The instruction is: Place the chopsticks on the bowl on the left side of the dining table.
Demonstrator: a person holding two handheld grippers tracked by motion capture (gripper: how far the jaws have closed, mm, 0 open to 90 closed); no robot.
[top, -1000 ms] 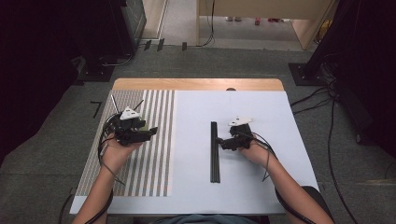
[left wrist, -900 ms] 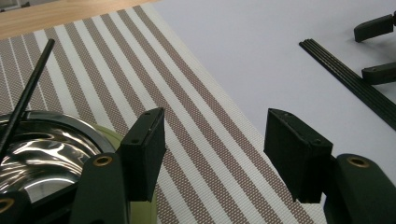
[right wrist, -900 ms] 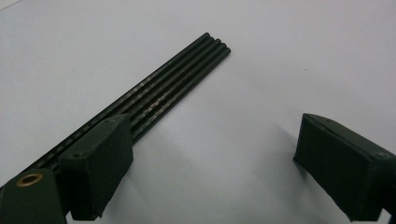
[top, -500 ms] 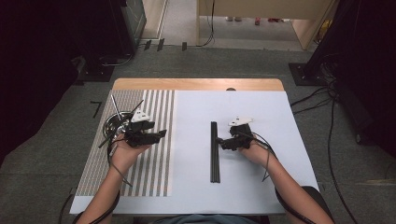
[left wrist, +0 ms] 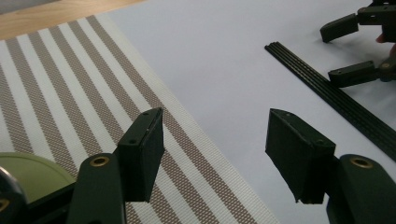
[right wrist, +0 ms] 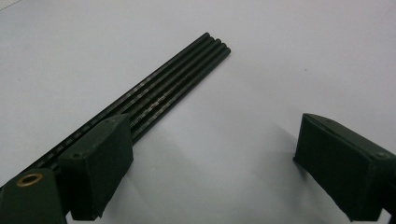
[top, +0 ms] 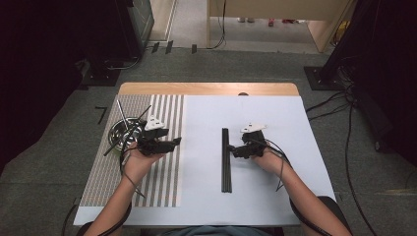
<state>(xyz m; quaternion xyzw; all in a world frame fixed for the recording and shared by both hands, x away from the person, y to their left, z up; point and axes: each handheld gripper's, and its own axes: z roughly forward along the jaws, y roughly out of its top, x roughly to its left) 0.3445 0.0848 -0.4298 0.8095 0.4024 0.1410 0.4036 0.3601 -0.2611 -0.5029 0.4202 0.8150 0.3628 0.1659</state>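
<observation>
High view: left tool [top: 173,141] released over striped mat [top: 162,172], right tool [top: 231,150] released beside black rods [top: 225,162].

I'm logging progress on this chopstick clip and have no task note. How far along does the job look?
Done: two sticks stand in the metal cup on the striped mat. In hand: nothing; the left gripper is open over the mat's edge, and the right gripper is open beside the black chopsticks. Left, probably: that row of chopsticks lies untouched on the white sheet.
</observation>
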